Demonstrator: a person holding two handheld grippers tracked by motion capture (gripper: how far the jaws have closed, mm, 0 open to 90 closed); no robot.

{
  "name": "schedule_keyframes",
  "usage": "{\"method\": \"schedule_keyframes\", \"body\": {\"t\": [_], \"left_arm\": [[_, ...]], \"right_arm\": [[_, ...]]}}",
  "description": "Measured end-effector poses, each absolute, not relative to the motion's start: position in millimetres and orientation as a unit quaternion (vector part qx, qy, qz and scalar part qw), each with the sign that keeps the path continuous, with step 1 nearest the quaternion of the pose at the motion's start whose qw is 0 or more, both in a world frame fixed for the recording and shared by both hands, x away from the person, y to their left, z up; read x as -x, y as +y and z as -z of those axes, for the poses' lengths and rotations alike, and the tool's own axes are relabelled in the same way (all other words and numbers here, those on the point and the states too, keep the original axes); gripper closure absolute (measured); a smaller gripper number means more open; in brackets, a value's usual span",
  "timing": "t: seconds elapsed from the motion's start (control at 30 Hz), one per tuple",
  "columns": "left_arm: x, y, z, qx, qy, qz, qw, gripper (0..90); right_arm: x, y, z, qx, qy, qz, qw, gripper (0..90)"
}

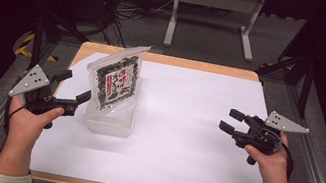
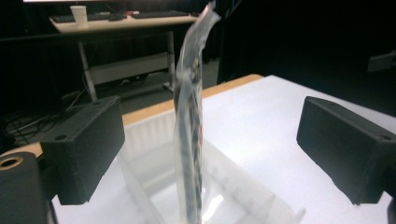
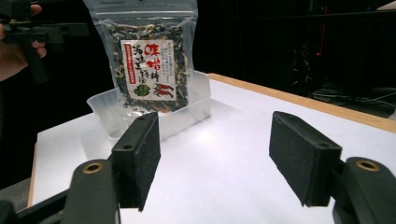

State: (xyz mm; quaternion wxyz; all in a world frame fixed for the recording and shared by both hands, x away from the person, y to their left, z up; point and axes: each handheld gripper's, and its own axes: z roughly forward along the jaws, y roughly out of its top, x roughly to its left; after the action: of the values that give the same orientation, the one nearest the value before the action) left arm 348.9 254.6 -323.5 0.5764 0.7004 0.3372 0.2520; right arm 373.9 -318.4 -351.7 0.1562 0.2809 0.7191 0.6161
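A clear pouch (image 1: pixel 116 80) of dark dried food with a red and white label stands upright in a clear plastic container (image 1: pixel 109 124) on the left half of the table. My left gripper (image 1: pixel 78 85) hovers just left of the container, open, its jaws apart from the pouch. In the left gripper view the pouch (image 2: pixel 189 140) is seen edge-on, ahead of the left gripper (image 2: pixel 212 149), rising from the container (image 2: pixel 140 135). My right gripper (image 1: pixel 227 119) is open and empty at the table's right side. In its view the right gripper (image 3: pixel 215 158) faces the labelled pouch (image 3: pixel 149 65) and container (image 3: pixel 196 100) farther off.
A white sheet (image 1: pixel 182 140) covers most of the wooden table (image 1: pixel 166 60). Beyond the far edge lie a dark floor with cables (image 1: pixel 124 13) and a white desk frame (image 1: pixel 215 14). Metal rails (image 1: pixel 324 175) run along both sides of the table.
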Motion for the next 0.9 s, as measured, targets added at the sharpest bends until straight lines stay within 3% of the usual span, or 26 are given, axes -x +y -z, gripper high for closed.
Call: {"method": "schedule_keyframes", "body": {"t": [0.17,0.9], "left_arm": [[-342,263,342,-0.725,0.322,-0.237,0.561,8.1],[-317,284,412,-0.738,0.328,-0.19,0.558,6.7]], "right_arm": [[-371,-325,355,-0.287,0.72,-0.61,0.165,33.3],[-349,-354,382,-0.306,0.728,-0.576,0.211,30.6]]}}
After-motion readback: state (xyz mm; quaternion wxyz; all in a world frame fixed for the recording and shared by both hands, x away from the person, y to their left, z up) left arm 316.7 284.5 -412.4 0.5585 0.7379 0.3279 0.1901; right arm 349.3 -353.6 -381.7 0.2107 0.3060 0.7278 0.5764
